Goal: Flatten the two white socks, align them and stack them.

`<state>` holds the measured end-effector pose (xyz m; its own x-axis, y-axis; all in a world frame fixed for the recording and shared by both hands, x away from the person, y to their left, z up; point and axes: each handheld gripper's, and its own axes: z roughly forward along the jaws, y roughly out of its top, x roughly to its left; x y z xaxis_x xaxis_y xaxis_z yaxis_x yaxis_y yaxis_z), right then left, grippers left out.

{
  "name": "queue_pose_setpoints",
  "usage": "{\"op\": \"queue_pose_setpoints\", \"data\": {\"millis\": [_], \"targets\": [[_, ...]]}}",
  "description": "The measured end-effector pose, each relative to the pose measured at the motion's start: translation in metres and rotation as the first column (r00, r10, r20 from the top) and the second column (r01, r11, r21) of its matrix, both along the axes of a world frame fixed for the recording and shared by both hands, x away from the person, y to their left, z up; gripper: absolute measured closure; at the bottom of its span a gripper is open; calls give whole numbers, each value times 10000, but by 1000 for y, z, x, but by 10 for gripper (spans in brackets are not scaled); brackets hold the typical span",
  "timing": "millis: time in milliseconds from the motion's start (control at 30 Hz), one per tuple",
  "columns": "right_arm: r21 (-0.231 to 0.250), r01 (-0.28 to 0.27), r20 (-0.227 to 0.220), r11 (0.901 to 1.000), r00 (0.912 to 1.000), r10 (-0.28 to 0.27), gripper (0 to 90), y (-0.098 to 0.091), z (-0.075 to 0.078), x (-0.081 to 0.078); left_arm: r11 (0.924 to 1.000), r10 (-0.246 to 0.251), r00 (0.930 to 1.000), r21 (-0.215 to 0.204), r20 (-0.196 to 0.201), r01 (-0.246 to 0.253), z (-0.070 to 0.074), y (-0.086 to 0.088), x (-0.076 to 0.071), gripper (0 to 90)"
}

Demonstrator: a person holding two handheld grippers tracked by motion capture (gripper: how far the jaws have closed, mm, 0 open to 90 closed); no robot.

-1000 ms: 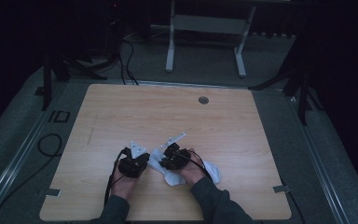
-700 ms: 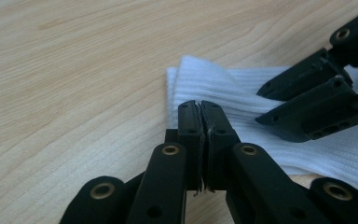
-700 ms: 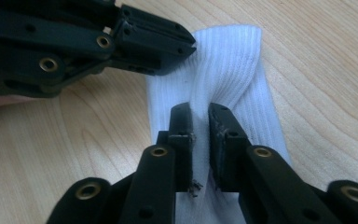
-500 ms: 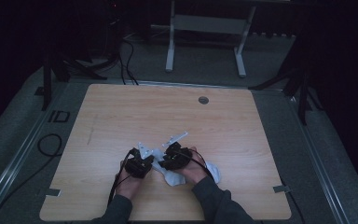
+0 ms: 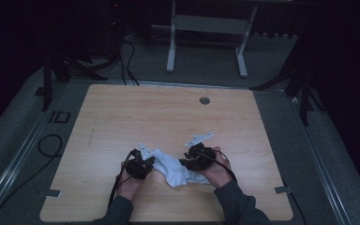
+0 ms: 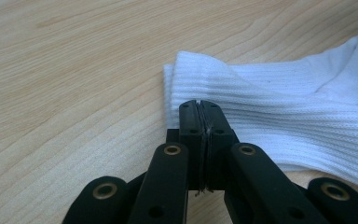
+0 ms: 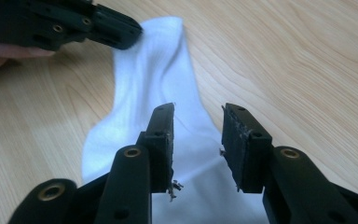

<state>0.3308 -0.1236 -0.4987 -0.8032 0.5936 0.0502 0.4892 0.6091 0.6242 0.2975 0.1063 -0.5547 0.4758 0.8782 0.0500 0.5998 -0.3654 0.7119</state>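
L claw (image 6: 200, 109) pinched shut on white sock (image 6: 279, 107) cuff; R claw (image 7: 196, 122) just spread apart, hovering over sock's mid, touching nothing.

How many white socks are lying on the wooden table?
1. A white ribbed cotton sock lies near the front edge of the light wooden table, between the two hands. A second sock under it may be hidden.

The white sock (image 6: 279, 112) is cut off at the right edge of the left gripper view, and whether fabric is caught between the shut jaws of the left gripper (image 6: 199, 105) cannot be told. In the right gripper view the sock's near end is hidden behind the right gripper (image 7: 196, 116) — and cropped by the bottom edge.
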Motion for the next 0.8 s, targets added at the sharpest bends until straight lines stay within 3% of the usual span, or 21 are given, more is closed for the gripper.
{"op": "queue_pose_setpoints", "data": {"millis": [267,533,800], "targets": [[4,785,12,9969,9969,-785,652,-33,4,0,10000,-3,10000,-90,-30,2,0,1,0,883],[-132,1484,-474,9888,9877,-1489,640,-58,-21,-4,10000,-5,10000,-73,-19,5,0,1,-1,883],[-186,1416,-848,9897,9861,-1427,601,-57,-41,0,9999,-42,10000,-127,-21,41,0,1,0,884]]}}
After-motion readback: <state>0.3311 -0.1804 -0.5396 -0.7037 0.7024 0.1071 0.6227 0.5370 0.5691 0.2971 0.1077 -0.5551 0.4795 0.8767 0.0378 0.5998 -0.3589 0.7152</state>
